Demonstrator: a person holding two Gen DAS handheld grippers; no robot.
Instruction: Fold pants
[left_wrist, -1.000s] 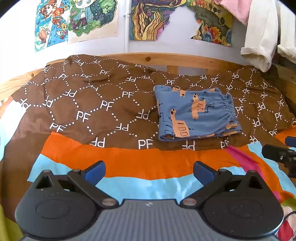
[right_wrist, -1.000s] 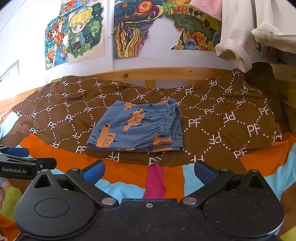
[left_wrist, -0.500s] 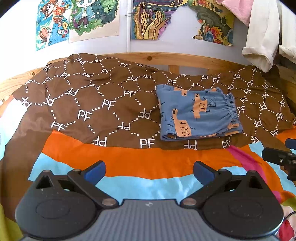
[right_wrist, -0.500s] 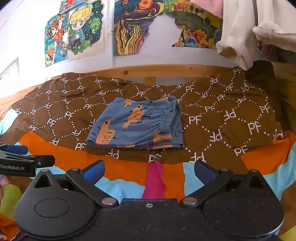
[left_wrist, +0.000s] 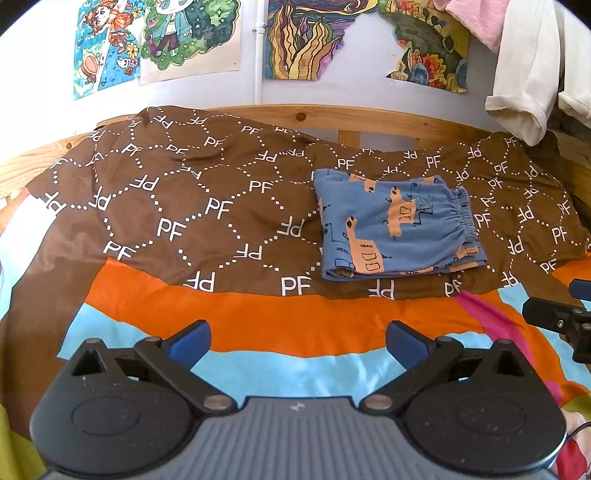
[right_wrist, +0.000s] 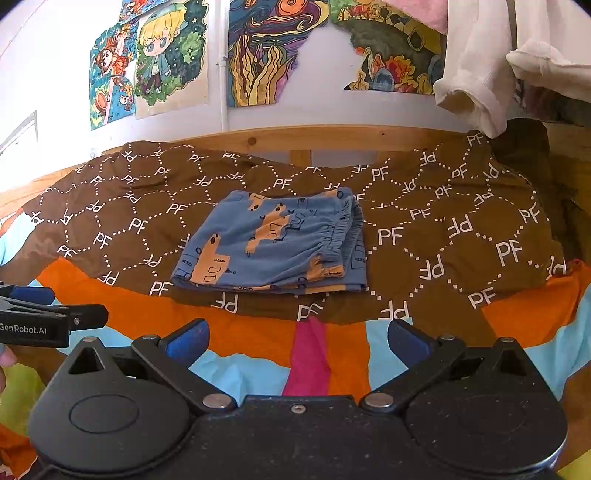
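Blue pants (left_wrist: 395, 229) with orange vehicle prints lie folded into a compact rectangle on the brown "PF" blanket (left_wrist: 184, 206), elastic waistband to the right. In the right wrist view the same pants (right_wrist: 273, 243) sit ahead at centre. My left gripper (left_wrist: 297, 341) hovers open and empty over the striped bedding, well short of the pants. The right gripper (right_wrist: 295, 341) is open too, nothing between its blue pads, also back from the pants. Each gripper's tip shows at the edge of the other's view.
A wooden bed rail (left_wrist: 369, 118) runs along the far side below a wall with colourful drawings (left_wrist: 295, 37). White and pink garments (left_wrist: 524, 74) hang at the upper right. Orange, light blue and pink striped bedding (left_wrist: 295, 332) covers the near part.
Both grippers have drawn slightly back and shifted a little; the folded pants lie unmoved. Both stay open throughout.
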